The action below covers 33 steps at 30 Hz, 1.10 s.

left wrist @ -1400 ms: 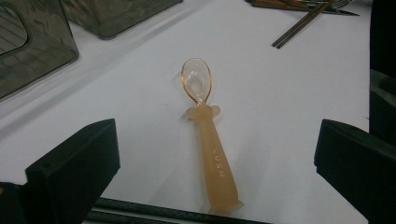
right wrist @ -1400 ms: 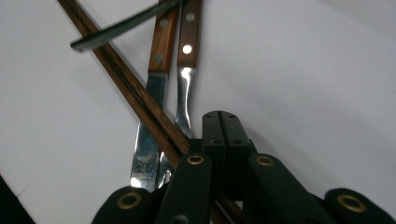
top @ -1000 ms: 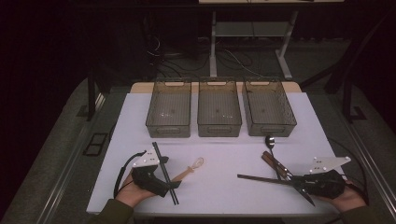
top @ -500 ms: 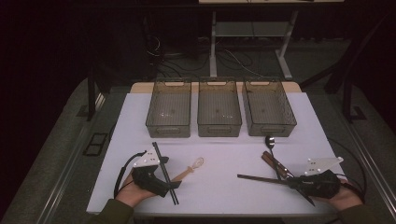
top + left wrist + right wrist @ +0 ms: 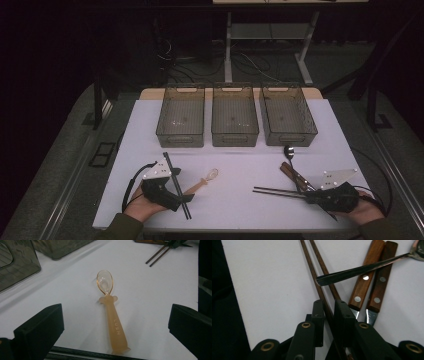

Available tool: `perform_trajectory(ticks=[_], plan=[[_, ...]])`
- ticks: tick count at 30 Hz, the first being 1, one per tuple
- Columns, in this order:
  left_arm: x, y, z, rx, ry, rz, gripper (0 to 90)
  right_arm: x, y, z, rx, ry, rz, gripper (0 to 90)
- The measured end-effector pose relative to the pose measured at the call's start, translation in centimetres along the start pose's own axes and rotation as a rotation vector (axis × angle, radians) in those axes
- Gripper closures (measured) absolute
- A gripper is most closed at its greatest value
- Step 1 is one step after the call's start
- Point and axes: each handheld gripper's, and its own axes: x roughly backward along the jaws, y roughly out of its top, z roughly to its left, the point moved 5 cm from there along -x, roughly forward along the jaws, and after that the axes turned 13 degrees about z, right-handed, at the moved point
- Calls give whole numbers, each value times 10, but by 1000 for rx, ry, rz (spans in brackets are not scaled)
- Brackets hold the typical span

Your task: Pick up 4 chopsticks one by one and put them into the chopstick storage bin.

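Observation:
A translucent orange spoon (image 5: 202, 182) lies on the white table, its bowl pointing away from me. My left gripper (image 5: 182, 192) rests just behind it, open, with the spoon (image 5: 112, 320) between and ahead of its wide jaws. A pair of black chopsticks (image 5: 168, 162) lies across under that gripper. At the right, my right gripper (image 5: 312, 196) lies low on the table, shut on the brown chopsticks (image 5: 277, 191). In the right gripper view the jaws (image 5: 329, 307) stand close together with the chopsticks (image 5: 317, 277) running out between them.
Three smoky plastic bins (image 5: 181, 135) (image 5: 235, 136) (image 5: 289, 136) stand in a row at the back of the table. A metal spoon (image 5: 289, 151) and two wooden-handled knives (image 5: 292, 175) lie beside the right gripper; the spoon's handle (image 5: 362, 268) crosses over the wooden handles (image 5: 384, 282).

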Motion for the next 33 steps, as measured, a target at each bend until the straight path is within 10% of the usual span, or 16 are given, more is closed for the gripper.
perform_trajectory(ticks=[33], plan=[[0,0,0,0,0,1,0,2,12,2,91,23,-12,851]])
